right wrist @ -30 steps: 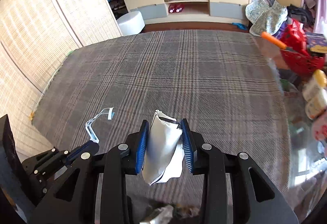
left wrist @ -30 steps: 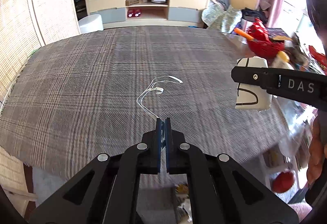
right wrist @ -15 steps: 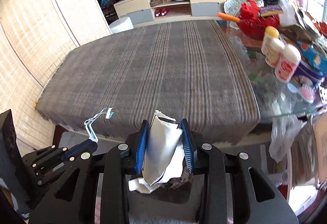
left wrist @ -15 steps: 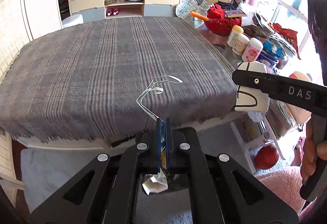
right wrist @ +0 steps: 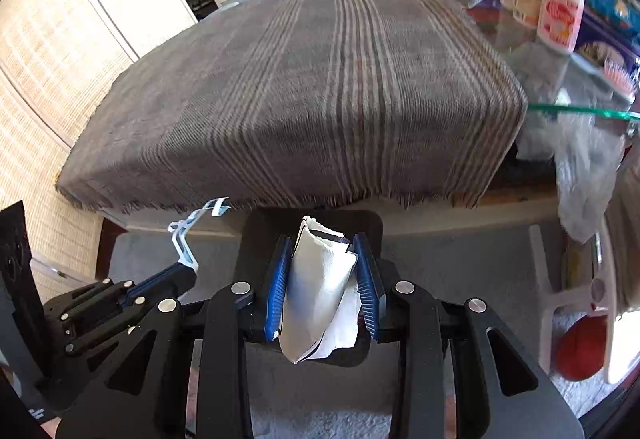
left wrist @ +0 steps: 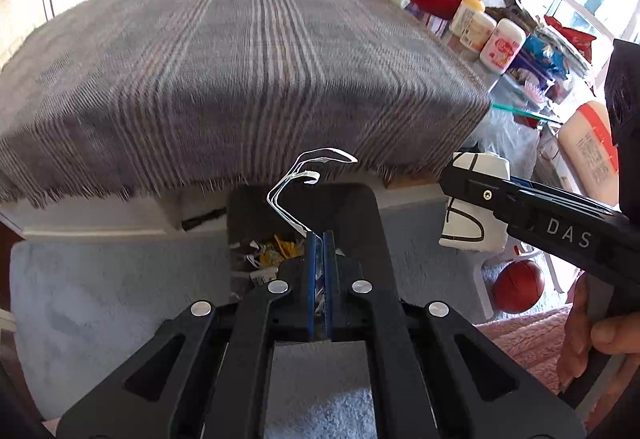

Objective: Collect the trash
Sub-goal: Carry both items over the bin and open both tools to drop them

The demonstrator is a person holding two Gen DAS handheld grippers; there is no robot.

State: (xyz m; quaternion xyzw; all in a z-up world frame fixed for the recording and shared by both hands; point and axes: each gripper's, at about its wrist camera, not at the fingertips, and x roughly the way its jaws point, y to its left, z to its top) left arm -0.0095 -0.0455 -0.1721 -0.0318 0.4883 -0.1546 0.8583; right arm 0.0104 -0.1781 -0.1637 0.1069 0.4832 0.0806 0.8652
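White "DAS" lettering on right gripper (left wrist: 472, 195) clamping one white pouch (right wrist: 320, 279), left gripper (left wrist: 319, 239) pinching one thin white strip (left wrist: 296, 183), one black bin (left wrist: 368, 223) below, two white bottles (left wrist: 502, 47).

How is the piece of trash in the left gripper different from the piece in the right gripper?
The thin white strip in the left gripper is narrow, bent and looped; the white pouch in the right gripper is wide and flattened. The strip lets the left jaws close almost completely; the pouch keeps the right jaws apart. Both are white and held above the dark bin.
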